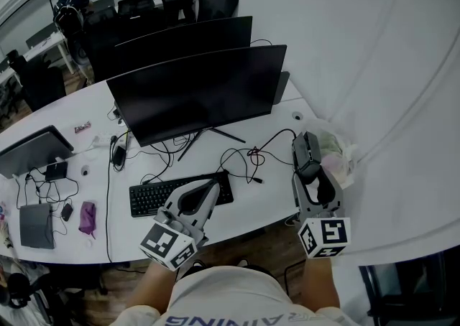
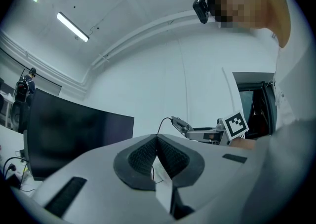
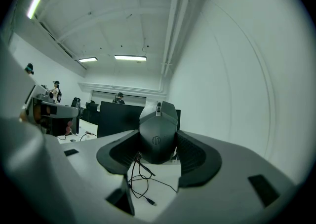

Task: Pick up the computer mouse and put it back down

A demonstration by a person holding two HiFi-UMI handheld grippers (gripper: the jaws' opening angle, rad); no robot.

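Note:
A black computer mouse [image 3: 158, 136] is clamped between the dark pads of my right gripper [image 3: 158, 155], lifted above the white desk [image 3: 163, 173]. In the head view the mouse [image 1: 306, 154] sits at the tip of the right gripper [image 1: 309, 166], over the desk's right end. My left gripper [image 1: 203, 194] hovers above the black keyboard [image 1: 147, 199], shut with nothing in it. In the left gripper view its pads [image 2: 170, 156] meet at the tips of the left gripper [image 2: 157, 139], which points up toward the wall.
Two large dark monitors [image 1: 201, 91] stand behind the keyboard. Loose black cables [image 1: 248, 156] lie on the desk [image 1: 269, 206] between keyboard and mouse. A crumpled plastic bag [image 1: 338, 152] sits at the right end. Small gadgets and a laptop [image 1: 36, 148] lie left.

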